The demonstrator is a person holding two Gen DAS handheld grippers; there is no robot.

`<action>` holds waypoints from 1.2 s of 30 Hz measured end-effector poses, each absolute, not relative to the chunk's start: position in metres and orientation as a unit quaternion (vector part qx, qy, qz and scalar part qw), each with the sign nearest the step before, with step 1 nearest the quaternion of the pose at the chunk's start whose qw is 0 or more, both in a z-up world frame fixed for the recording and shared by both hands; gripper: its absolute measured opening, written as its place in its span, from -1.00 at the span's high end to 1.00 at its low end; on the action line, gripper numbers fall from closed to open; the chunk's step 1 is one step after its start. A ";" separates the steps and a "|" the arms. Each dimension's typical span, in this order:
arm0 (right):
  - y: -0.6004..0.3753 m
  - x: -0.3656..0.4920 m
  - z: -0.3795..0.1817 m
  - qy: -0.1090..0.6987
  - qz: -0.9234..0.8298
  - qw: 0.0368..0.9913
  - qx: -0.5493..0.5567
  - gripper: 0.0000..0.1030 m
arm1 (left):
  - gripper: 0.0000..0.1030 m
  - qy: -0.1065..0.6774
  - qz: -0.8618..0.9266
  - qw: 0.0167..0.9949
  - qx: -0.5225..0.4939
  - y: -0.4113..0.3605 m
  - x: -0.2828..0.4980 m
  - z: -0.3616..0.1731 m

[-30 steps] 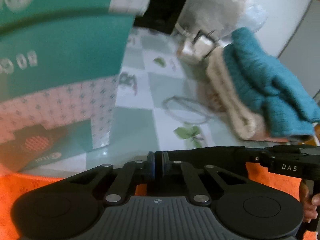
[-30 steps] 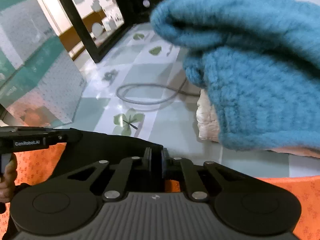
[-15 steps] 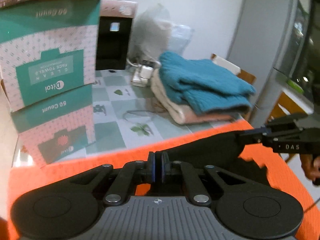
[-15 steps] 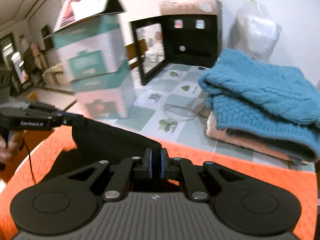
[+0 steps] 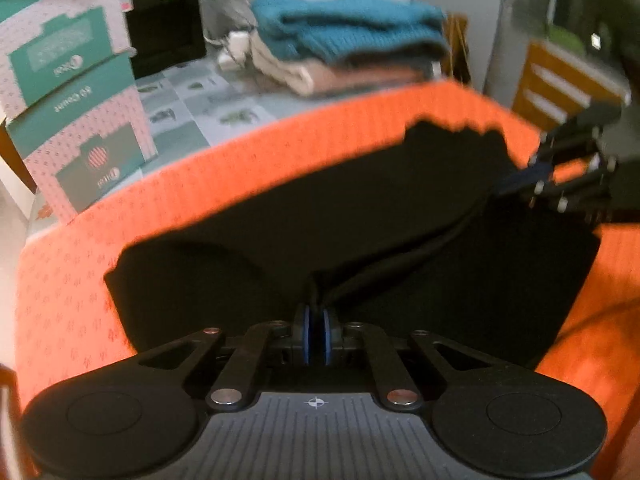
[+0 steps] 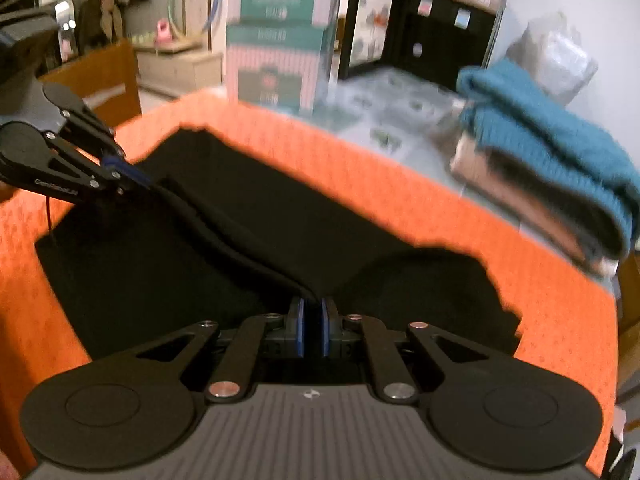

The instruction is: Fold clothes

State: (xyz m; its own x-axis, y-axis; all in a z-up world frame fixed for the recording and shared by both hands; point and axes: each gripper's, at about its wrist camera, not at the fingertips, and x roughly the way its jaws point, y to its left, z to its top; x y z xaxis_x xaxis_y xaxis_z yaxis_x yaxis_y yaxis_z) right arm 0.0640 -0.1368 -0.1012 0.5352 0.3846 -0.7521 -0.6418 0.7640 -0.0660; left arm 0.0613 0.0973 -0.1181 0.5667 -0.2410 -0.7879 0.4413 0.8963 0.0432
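Observation:
A black garment point(image 5: 280, 216) point(image 6: 240, 216) lies spread on an orange mat point(image 5: 80, 264) point(image 6: 500, 264). My left gripper point(image 5: 316, 316) is shut on one corner of its near edge, and the same gripper point(image 6: 132, 178) shows at the left of the right wrist view. My right gripper point(image 6: 312, 308) is shut on the other corner of that edge; it appears again point(image 5: 516, 182) at the right of the left wrist view. The edge is lifted and stretched taut between the two grippers, folded back over the rest of the cloth.
A stack of folded clothes point(image 5: 348, 44) point(image 6: 552, 184), teal knit over a beige piece, sits on the tiled tabletop point(image 5: 208, 92) beyond the mat. Teal and pink cartons point(image 5: 72, 92) point(image 6: 280, 40) and a black appliance point(image 5: 164, 36) point(image 6: 420, 36) stand behind.
Both grippers have pulled back from the far side toward the near side with the garment's edge held. The black cloth now lies doubled over the mat, and both views have rolled level.

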 end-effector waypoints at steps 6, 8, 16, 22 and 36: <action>-0.146 0.055 -0.088 0.394 0.268 0.867 -0.149 0.81 | 0.77 0.413 -0.188 0.888 0.072 0.110 0.049 -0.098; -0.148 0.060 -0.074 0.391 0.261 0.875 -0.118 0.81 | 0.73 0.406 -0.188 0.893 0.048 0.112 0.050 -0.089; -0.127 0.087 -0.077 0.412 0.252 0.873 -0.064 0.78 | 0.66 0.421 -0.186 0.887 0.048 0.089 0.080 -0.103; -0.108 0.091 -0.121 0.455 0.252 0.850 -0.087 0.68 | 0.62 0.455 -0.184 0.869 0.061 0.083 0.084 -0.128; -0.159 0.084 -0.092 0.443 0.191 0.876 0.000 0.38 | 0.24 0.461 -0.164 0.872 -0.012 0.095 0.074 -0.097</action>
